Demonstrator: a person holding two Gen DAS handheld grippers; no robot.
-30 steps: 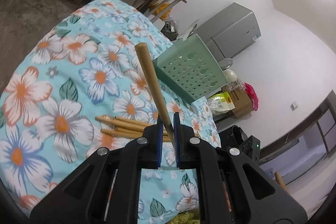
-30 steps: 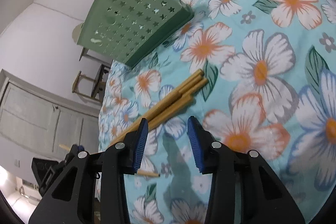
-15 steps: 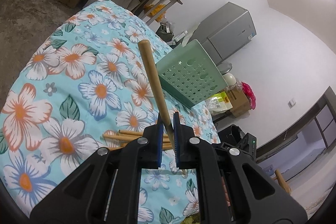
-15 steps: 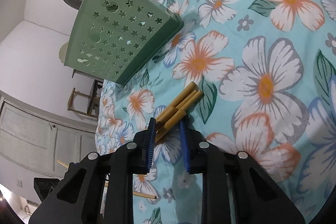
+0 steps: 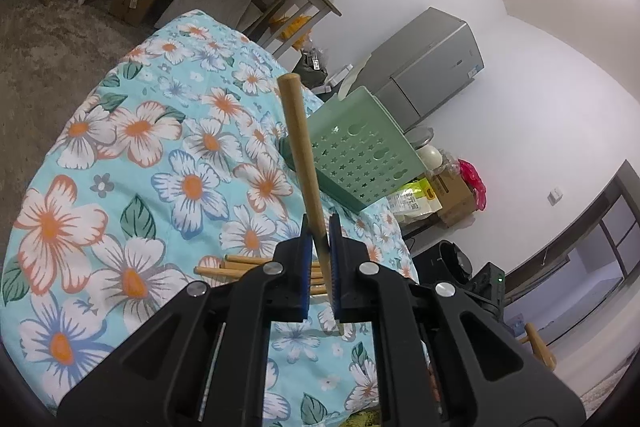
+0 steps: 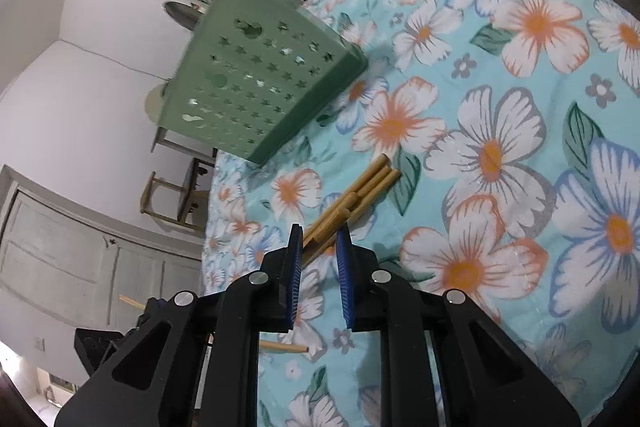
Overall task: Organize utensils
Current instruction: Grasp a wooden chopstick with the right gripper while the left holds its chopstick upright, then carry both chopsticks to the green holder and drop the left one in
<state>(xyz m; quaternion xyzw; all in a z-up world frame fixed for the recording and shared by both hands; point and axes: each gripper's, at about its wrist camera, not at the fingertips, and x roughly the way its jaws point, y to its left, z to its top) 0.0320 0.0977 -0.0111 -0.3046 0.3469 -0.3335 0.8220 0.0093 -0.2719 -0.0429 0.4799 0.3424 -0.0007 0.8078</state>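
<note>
While the left gripper (image 5: 320, 227) stays clamped on one upright wooden chopstick (image 5: 298, 147), the right gripper (image 6: 319, 239) is closing around the chopstick bundle (image 6: 352, 203), green basket (image 6: 260, 67) at eleven o'clock.

The left wrist camera is looking forward and somewhat downward along its tongs (image 5: 319, 227), close above the flowered cloth (image 5: 120, 163), toward a far wall and a grey cabinet (image 5: 432, 67). The right wrist camera is looking more steeply down along its own tongs (image 6: 319, 239), facing the opposite way. Both are sharing the green basket (image 5: 360, 155) (image 6: 256, 67) and the wooden sticks (image 5: 240, 265) (image 6: 352, 199) lying on the cloth.
</note>
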